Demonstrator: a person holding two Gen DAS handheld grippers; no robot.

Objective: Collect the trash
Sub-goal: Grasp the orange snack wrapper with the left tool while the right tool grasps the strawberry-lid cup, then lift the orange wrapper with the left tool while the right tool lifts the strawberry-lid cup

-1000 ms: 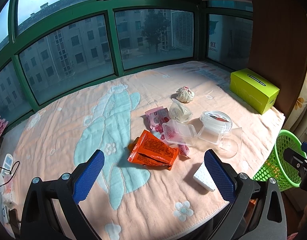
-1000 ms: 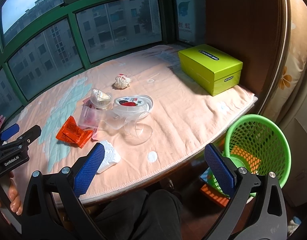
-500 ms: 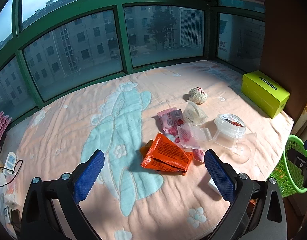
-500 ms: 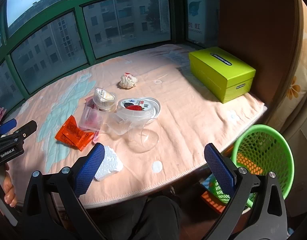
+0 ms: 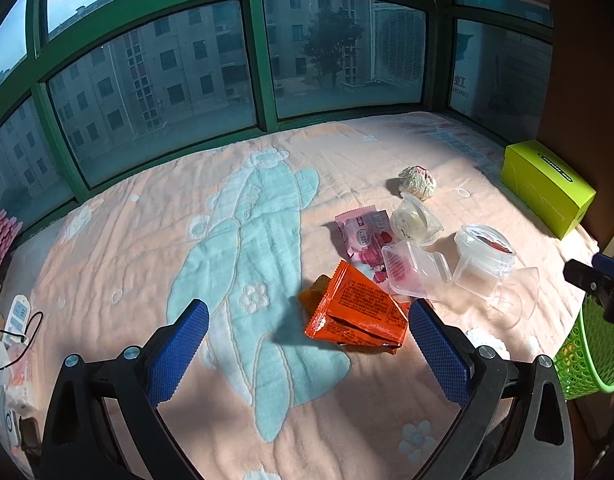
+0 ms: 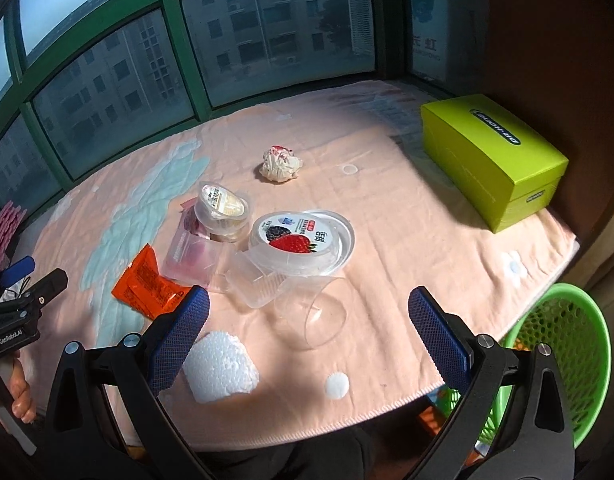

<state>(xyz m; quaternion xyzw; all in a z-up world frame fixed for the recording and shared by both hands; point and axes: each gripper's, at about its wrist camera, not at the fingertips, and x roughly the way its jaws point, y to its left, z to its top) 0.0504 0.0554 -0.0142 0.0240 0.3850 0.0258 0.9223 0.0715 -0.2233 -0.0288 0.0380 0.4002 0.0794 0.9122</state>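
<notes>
Lying ahead of left gripper: orange wrapper

Both grippers hang in the air with jaws spread wide and nothing between the blue pads, the left gripper out to the left side with bare fingers wrapped round its handle, the right gripper level beside it.

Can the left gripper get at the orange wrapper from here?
Probably yes: the left gripper is open, the orange wrapper lies just ahead between its fingers on the blanket, with nothing over it.
</notes>
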